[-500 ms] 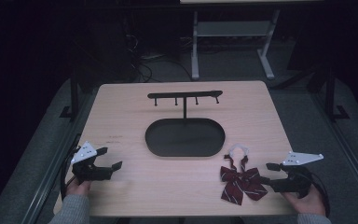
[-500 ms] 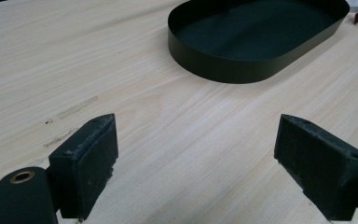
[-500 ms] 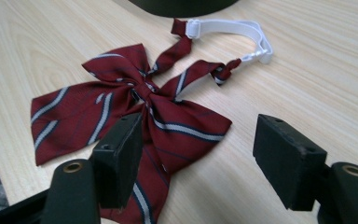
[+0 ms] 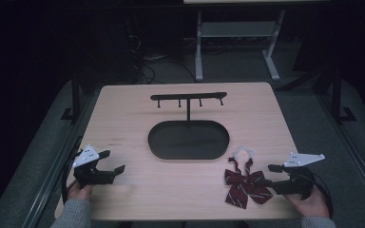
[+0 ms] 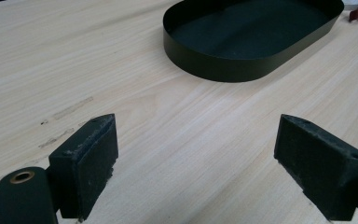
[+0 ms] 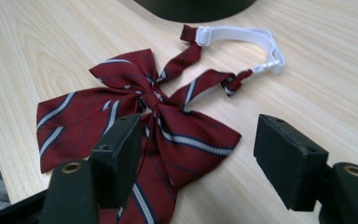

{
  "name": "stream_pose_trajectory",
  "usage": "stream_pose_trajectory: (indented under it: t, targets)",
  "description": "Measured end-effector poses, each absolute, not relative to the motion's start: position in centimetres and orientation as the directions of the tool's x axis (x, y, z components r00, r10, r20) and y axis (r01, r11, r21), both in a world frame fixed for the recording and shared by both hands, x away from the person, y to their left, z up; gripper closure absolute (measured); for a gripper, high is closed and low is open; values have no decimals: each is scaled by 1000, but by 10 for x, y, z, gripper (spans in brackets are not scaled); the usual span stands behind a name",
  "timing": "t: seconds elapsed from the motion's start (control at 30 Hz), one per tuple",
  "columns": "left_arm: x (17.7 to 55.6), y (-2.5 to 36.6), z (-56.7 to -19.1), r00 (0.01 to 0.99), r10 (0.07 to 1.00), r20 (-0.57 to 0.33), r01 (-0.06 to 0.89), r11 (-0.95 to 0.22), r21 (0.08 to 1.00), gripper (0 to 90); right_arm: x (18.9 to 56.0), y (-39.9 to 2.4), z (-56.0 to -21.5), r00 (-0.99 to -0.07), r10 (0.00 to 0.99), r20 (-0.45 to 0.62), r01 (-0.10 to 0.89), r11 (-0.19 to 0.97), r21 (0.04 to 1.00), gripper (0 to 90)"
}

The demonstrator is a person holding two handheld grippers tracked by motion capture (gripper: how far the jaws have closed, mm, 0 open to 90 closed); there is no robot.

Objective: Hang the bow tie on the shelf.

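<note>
Right hand-held gripper (image 4: 265, 175): jaws spread wide with nothing pressed between them; it sits low over the surface (image 4: 123, 114), pointing toward the bow tie.
Bow tie (image 4: 245, 183): dark red with pale stripes, flat on the surface just ahead of the right hand-held gripper, one wing at the jaw tips, not gripped.
Strap (image 4: 244, 152): white elastic loop at the far end of the bow tie, away from the right hand-held gripper and near the tray's rim.
Left hand-held gripper (image 4: 112, 161): jaws apart and empty, bare wood between them, well apart from the bow tie.
Tray (image 4: 188, 153): black oval dish ahead of both hand-held grippers, between them; nothing lies in it.
Stand (image 4: 188, 99): thin post rising at the tray's far edge, carrying a bar with small pegs; nothing hangs on them.
High view: takes in the stand, both hands and the floor around.
Right gripper view: bow tie (image 6: 135, 116) stripes, the strap's (image 6: 242, 35) plastic clasp.
Left gripper view: tray (image 5: 214, 65) wall and faint marks on the surface (image 5: 65, 112).
</note>
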State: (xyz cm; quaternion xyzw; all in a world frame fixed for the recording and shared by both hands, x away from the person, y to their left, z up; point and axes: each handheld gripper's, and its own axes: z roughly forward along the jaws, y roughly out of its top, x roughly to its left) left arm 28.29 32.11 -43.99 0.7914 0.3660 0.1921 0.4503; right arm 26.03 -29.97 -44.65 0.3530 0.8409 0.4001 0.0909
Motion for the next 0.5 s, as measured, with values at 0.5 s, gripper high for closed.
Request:
stream_pose_trajectory:
  t: [0.5]
  targets:
    - [282, 322, -440, 661, 750, -14, 405, -341, 848, 130, 275, -286, -424, -759, 641, 111, 500, 465, 731, 317]
